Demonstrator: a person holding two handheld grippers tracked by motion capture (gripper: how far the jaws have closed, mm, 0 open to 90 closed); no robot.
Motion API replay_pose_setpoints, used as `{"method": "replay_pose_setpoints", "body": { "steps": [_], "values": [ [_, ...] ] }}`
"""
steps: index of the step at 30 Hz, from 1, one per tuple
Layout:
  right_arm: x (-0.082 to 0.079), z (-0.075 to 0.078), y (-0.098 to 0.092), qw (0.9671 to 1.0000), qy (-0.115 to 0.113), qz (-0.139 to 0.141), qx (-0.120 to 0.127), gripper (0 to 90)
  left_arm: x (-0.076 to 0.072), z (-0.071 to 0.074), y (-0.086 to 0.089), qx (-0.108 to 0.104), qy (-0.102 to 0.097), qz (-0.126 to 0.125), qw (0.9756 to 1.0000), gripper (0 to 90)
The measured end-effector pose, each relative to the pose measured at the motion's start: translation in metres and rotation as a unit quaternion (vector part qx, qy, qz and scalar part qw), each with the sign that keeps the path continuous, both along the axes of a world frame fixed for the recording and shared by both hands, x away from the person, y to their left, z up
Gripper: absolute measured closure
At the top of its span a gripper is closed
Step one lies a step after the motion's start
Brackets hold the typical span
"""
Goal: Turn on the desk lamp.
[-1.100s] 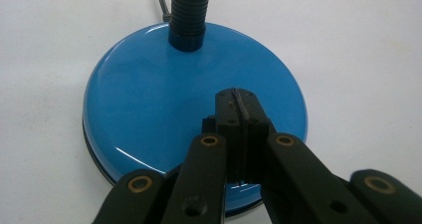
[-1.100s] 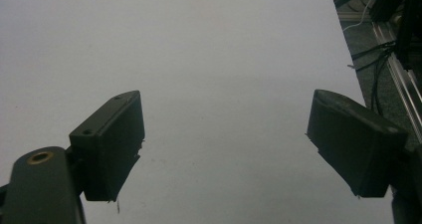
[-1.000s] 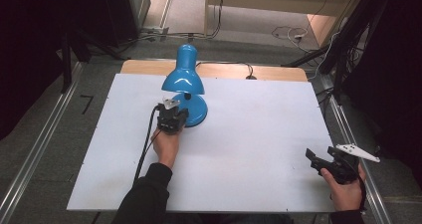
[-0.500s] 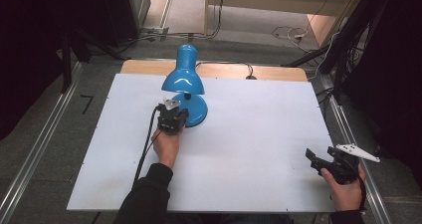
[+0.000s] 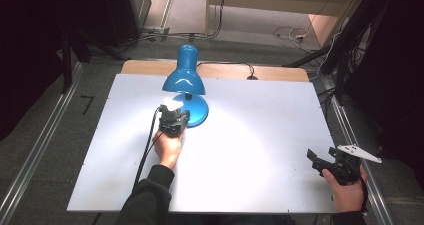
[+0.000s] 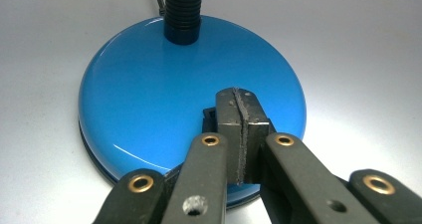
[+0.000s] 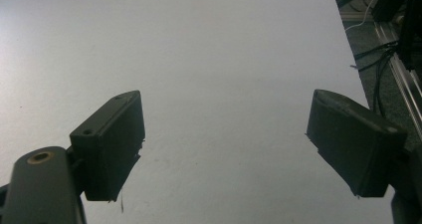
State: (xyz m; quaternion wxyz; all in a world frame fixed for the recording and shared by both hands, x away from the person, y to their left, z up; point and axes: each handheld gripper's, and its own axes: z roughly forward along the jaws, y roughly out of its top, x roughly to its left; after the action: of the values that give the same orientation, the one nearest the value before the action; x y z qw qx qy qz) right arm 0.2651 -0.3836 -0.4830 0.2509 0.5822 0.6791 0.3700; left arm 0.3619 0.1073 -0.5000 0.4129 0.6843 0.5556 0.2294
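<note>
A blue desk lamp stands at the back left of the white table [image 5: 270,110], its shade [image 5: 184,77] bent over its round base [image 5: 199,111]. My left gripper [image 5: 176,115] is shut, nothing between its jaws, and its tips rest on the front of the base. In the left gripper view the closed tips of this gripper [image 6: 240,102] lie on the glossy blue base [image 6: 149,94], beside a small dark part, below the black ribbed neck [image 6: 183,10]. A bright pool of light [image 5: 225,150] lies on the table. My right gripper [image 5: 320,161] is open at the front right corner, and in its own view my right gripper [image 7: 226,134] has bare table between the jaws.
The lamp's black cord [image 5: 235,65] runs off the back edge over a wooden strip [image 5: 280,73]. Metal rails [image 5: 350,135] flank the table on the floor. More cables [image 5: 295,35] lie beyond the far edge.
A bright patch of light now lies on the table in front of the lamp, where the surface was evenly lit before. Neither hand has moved.
</note>
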Motion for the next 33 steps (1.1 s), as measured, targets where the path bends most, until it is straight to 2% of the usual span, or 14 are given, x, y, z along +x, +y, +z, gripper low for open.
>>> {"method": "replay_pose_setpoints", "body": {
  "steps": [9,14,17,21,25,26,27,28,30,32,33],
  "values": [
    [0.000,0.000,-0.001,1.0000,-0.001,-0.001,0.002,13.6,0.001,-0.001,0.001,-0.011,-0.001,0.000,0.9999,90.0],
    [0.000,0.000,-0.002,1.0000,-0.001,-0.003,0.003,13.6,0.000,0.000,0.002,-0.010,-0.001,-0.006,0.9999,90.0],
    [0.000,0.000,-0.002,1.0000,-0.002,-0.003,0.003,13.6,-0.002,0.001,0.002,0.004,-0.002,-0.011,0.9999,83.7],
    [0.000,0.000,-0.001,1.0000,-0.001,-0.002,0.002,13.6,-0.005,0.005,0.005,-0.003,-0.006,-0.013,0.9999,82.2],
    [0.000,0.000,-0.001,1.0000,-0.001,-0.001,0.002,13.6,-0.008,0.008,0.008,-0.019,-0.010,-0.003,0.9998,70.0],
    [0.000,0.000,-0.001,1.0000,-0.001,-0.001,0.002,13.6,-0.009,0.008,0.008,-0.017,-0.011,0.002,0.9998,70.0],
    [0.000,0.000,-0.001,1.0000,0.000,-0.001,0.002,13.6,-0.011,0.010,0.008,-0.001,-0.014,0.018,0.9997,57.1],
    [0.000,0.000,-0.001,1.0000,-0.001,-0.001,0.002,13.6,-0.011,0.010,0.008,-0.001,-0.014,0.018,0.9997,51.1],
    [0.000,0.000,-0.001,1.0000,0.000,-0.001,0.002,13.6,-0.013,0.012,0.009,0.005,-0.016,0.025,0.9995,48.2],
    [0.000,0.000,-0.001,1.0000,0.002,-0.003,0.002,13.6,-0.014,0.014,0.010,0.004,-0.012,0.030,0.9995,37.6],
    [0.000,0.000,-0.001,1.0000,0.001,-0.003,0.002,13.6,-0.015,0.015,0.011,0.002,-0.010,0.029,0.9995,35.4]
  ]
}}
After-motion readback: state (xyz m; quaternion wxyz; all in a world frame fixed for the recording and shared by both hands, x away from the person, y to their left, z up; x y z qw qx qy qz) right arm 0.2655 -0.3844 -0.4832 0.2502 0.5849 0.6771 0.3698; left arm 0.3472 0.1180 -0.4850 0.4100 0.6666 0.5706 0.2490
